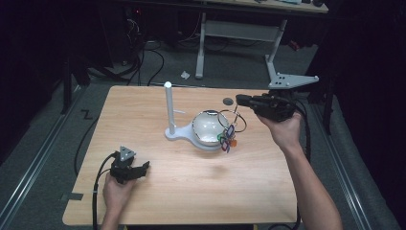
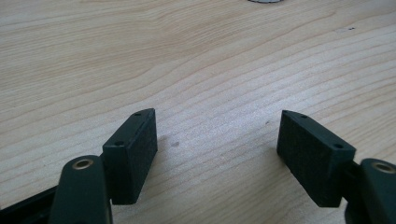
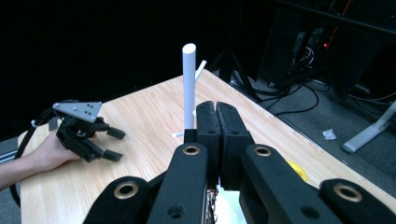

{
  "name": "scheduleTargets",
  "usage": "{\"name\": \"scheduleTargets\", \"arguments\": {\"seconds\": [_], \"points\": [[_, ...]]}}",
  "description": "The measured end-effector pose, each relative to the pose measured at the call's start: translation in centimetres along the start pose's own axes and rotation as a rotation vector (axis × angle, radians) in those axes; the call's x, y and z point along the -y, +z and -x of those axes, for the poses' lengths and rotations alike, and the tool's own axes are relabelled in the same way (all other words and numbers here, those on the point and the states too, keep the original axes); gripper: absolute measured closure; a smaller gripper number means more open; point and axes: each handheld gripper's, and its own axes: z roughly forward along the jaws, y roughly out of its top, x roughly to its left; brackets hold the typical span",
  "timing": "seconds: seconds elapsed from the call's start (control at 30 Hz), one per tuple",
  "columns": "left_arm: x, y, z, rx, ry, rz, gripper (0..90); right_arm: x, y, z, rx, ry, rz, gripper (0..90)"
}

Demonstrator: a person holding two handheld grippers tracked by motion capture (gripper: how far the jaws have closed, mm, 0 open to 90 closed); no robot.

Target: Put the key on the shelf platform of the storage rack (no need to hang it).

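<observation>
Key ring [image 1: 229, 125] hanging from right claw [image 1: 241, 100]

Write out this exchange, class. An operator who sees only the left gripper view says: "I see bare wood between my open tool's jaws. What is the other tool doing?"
Observer: The right tool is raised over the table's far right part, jaws shut on a ring of coloured tags.
Operator: Where do the tags hang?
Observer: At the right edge of a white bowl, as the high view shows it. I cannot tell whether they touch it.
Operator: Anything else close by?
Observer: A white post stands upright just left of the bowl, on the same white base.
</observation>
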Motion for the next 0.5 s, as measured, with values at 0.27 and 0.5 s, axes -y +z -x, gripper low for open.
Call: {"name": "scheduleTargets", "arguments": {"seconds": [0.27, 0.5], "points": [[0.0, 0.0, 0.0, -0.001, -0.002, 0.000, 29.0, -1.3, 2.0, 0.3, 0.003, -0.002, -0.004, 89.7], [0.0, 0.0, 0.0, 0.000, 0.001, 0.000, 29.0, -2.1, 3.5, 0.9, 0.020, 0.013, -0.008, 89.7]]}}
